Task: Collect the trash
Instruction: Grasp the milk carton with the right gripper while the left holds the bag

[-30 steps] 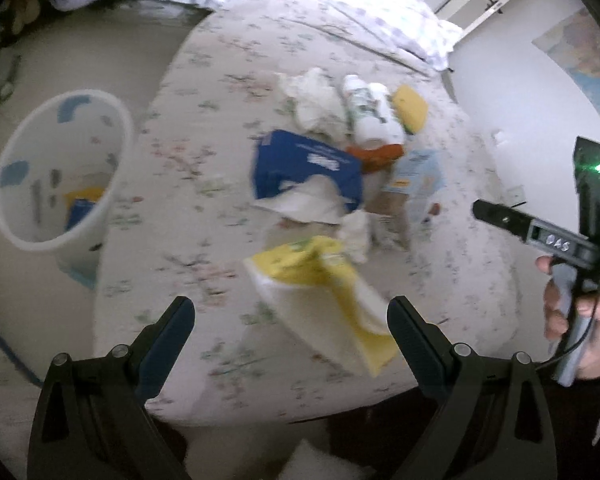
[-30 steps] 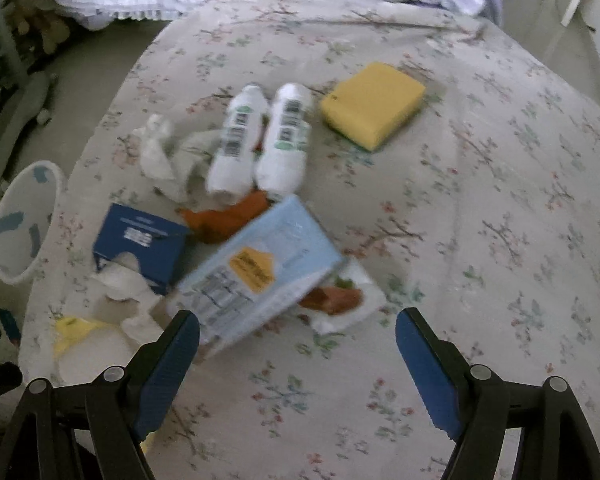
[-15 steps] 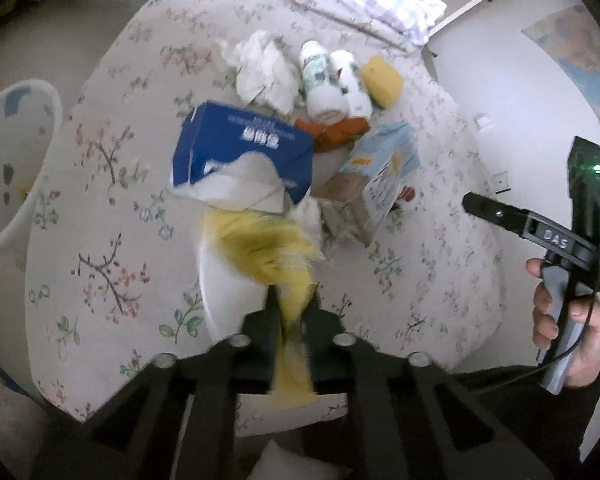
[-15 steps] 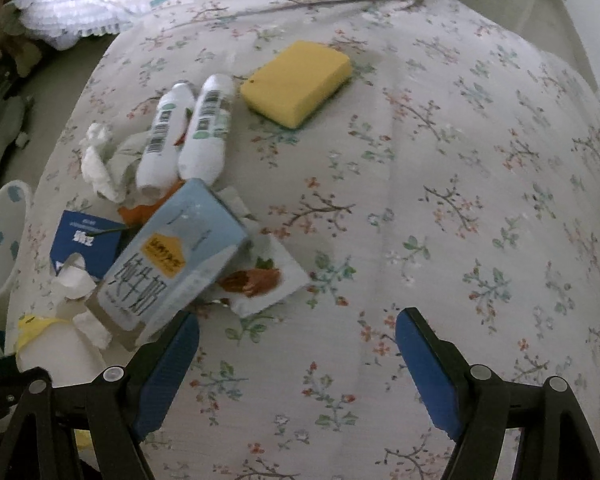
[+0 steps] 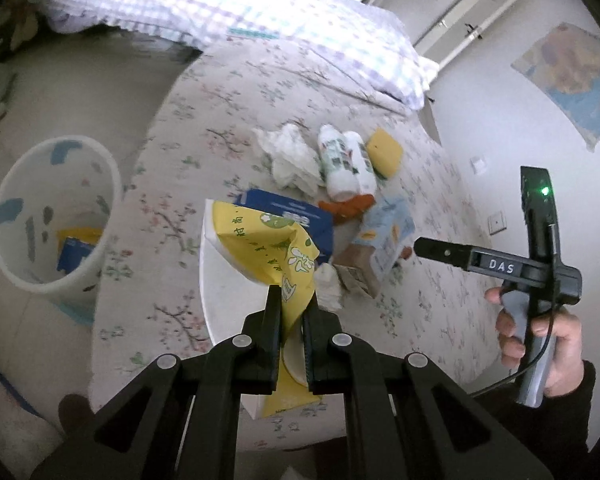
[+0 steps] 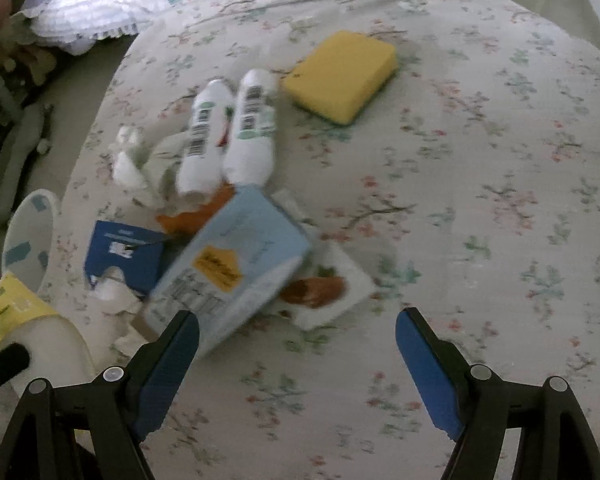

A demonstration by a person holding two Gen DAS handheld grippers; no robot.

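Left gripper [image 5: 291, 312] pinches the yellow tissue pack [image 5: 260, 236], lifted over the bed [image 5: 228, 92]. Right gripper [image 6: 297, 336] gapes empty above the milk carton [image 6: 236, 264]. Wastebasket [image 5: 52, 216] stands left; bottles [image 6: 228, 132], sponge [image 6: 340, 74] behind.

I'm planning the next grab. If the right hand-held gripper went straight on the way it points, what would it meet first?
Likely bare bedspread: the right hand-held gripper is open, the light-blue carton lies by its left finger, and depth is unclear.

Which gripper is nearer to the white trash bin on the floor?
Left. The left gripper, holding the yellow wrapper, is right of the white trash bin; the right gripper hovers over the bed, farther right.
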